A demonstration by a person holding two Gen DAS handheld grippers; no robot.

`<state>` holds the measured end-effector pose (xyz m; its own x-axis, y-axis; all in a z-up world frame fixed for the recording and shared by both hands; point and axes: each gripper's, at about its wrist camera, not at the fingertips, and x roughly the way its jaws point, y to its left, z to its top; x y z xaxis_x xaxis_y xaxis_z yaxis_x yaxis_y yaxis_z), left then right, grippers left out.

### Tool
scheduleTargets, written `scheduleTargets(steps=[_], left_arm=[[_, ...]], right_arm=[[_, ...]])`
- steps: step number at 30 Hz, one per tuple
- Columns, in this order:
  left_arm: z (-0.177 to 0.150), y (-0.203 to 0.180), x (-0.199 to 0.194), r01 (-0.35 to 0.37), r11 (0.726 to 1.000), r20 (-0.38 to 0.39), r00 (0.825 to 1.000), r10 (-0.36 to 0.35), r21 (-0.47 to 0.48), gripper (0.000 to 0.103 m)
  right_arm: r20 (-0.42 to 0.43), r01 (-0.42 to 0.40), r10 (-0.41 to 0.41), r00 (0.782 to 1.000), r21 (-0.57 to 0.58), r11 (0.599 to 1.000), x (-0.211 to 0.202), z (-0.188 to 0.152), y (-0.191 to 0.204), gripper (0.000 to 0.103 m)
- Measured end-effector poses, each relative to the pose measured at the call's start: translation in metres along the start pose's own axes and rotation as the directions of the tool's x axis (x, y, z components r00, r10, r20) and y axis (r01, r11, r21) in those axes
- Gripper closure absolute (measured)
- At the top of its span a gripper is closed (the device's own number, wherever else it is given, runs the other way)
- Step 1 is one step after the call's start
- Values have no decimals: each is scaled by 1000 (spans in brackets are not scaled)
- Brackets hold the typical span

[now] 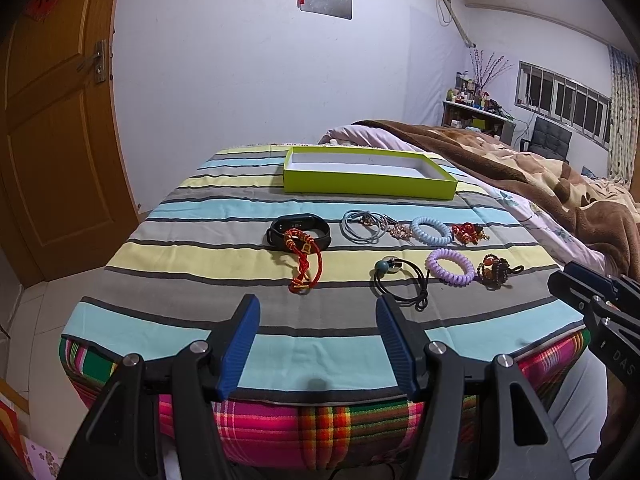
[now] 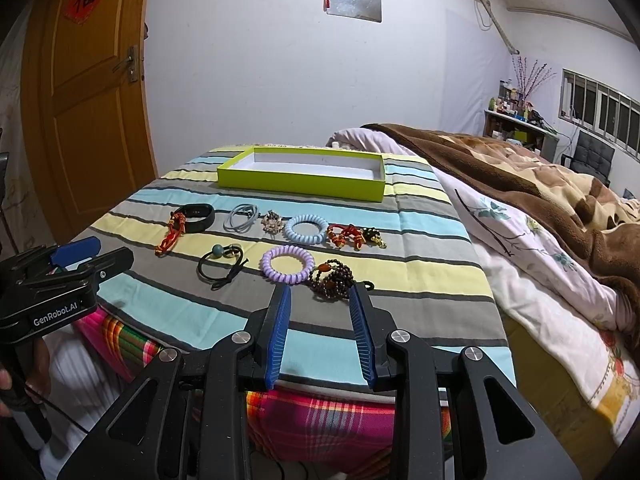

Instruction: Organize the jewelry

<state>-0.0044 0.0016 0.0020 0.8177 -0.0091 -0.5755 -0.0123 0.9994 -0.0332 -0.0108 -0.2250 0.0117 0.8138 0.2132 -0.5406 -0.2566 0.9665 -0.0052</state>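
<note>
- Both claws, left claw [image 1: 318, 344] and right claw [image 2: 322, 334], gape apart, gripping nothing.
- Just beyond right claw: dark beaded bracelet [image 2: 334, 278], lilac coil tie [image 2: 287, 265] beside it.
- Farther off, empty green box [image 2: 304, 182] lies on the striped cloth [image 2: 420, 280].

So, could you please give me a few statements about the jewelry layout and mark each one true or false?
1. The green box is empty. True.
2. The purple coil hair tie lies inside the box. False: it lies on the striped cloth, nearer than the box.
3. The right tongs stand open, holding nothing. True.
4. The left tongs grip the black wristband. False: they are open and empty.
5. The red cord bracelet overlaps the wristband. True.
</note>
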Motion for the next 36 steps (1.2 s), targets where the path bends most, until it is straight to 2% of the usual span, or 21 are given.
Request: scheduleTargets(steps=[36], left_arm=[[-1,-3,-3,2,1000,3,1000,-2,0,40]], right_arm=[[5,1,-1,1000,1,1000,-3,1,-1,71]])
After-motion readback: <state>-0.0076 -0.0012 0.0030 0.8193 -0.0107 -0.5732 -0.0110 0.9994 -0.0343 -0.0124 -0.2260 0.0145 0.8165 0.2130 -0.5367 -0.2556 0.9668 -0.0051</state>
